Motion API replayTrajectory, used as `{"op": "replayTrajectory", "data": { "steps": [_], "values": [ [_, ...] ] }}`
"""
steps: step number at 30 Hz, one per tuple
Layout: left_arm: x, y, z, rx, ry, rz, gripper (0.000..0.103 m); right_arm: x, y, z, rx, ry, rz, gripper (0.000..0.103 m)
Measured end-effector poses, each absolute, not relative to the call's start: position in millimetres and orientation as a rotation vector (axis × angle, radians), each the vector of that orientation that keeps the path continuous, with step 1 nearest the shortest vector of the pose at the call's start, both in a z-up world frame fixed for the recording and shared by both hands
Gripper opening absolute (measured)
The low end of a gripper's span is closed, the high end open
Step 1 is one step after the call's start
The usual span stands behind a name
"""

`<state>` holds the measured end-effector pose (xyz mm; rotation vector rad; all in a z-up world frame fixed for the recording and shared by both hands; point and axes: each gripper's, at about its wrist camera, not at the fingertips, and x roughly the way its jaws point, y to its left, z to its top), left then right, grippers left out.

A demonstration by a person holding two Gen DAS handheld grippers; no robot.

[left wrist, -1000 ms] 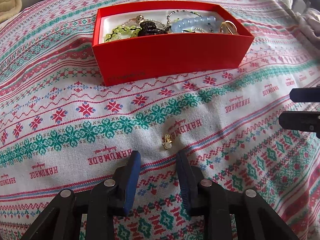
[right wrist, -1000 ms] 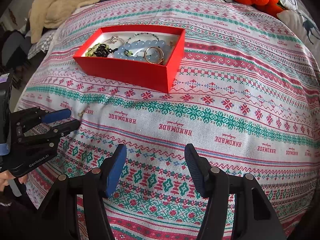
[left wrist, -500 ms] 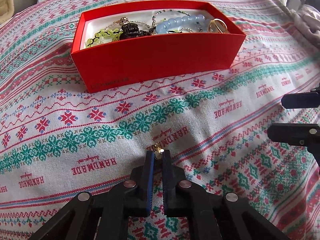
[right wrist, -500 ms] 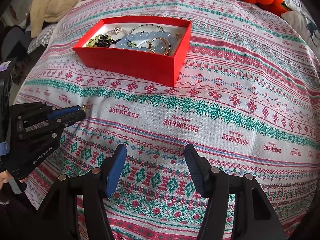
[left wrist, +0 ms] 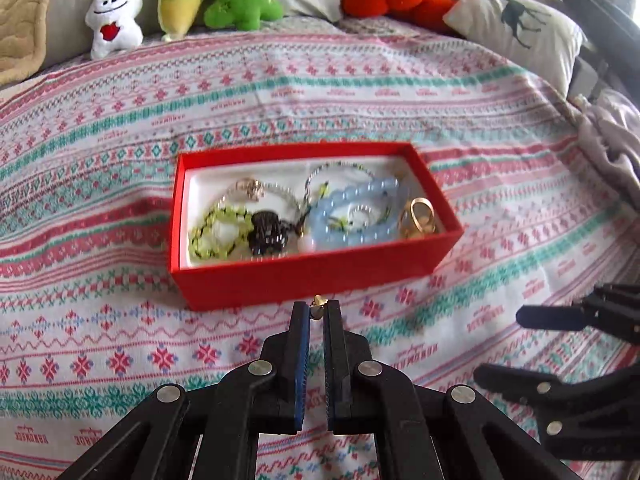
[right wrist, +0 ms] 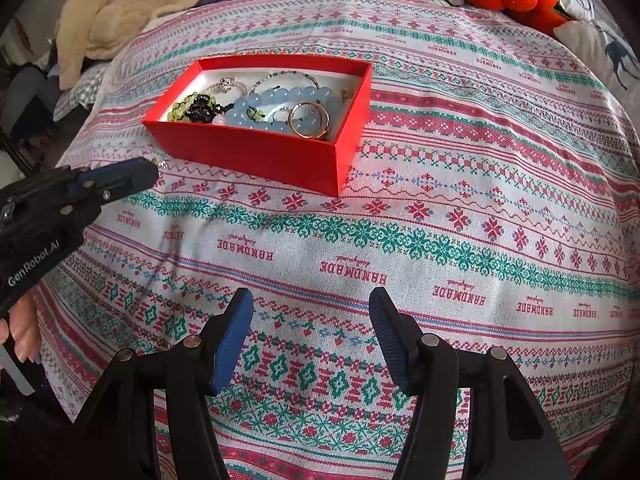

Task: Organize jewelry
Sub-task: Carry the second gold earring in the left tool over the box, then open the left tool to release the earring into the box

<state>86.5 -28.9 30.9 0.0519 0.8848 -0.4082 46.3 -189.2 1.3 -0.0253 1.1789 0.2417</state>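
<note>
Pinching claw: the left gripper [left wrist: 317,312] was nearly closed on a small gold earring [left wrist: 318,302], which peeped out just beyond the fingertips.
Where the earring was: off the cloth, in the air on the near side of the red box [left wrist: 312,280], just short of its near wall.
Idle claw: the right gripper [right wrist: 310,320] stood wide and held nothing, over the patterned bedspread [right wrist: 440,200], well to the right of the other.
Handling: the earring looked tiny, very light, hard and slick; only its end was caught, so it could probably slip or twist out. A hold across its thicker body would seem safer.
Box contents: a green bead bracelet [left wrist: 218,232] at the left, a black beaded piece [left wrist: 267,233] beside it, a pale blue bead bracelet [left wrist: 356,216] right of the middle, gold rings [left wrist: 418,218] at the right end, and thin chains toward the far wall.
Judged step: carrying the earring over the near wall to release it inside.
</note>
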Motion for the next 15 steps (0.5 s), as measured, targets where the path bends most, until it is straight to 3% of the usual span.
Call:
{"op": "replayTrajectory", "data": {
  "steps": [15],
  "values": [
    [129, -60, 29, 0.023, 0.866, -0.394, 0.002, 58, -210, 4, 0.025, 1.165, 0.188, 0.063]
  ]
}}
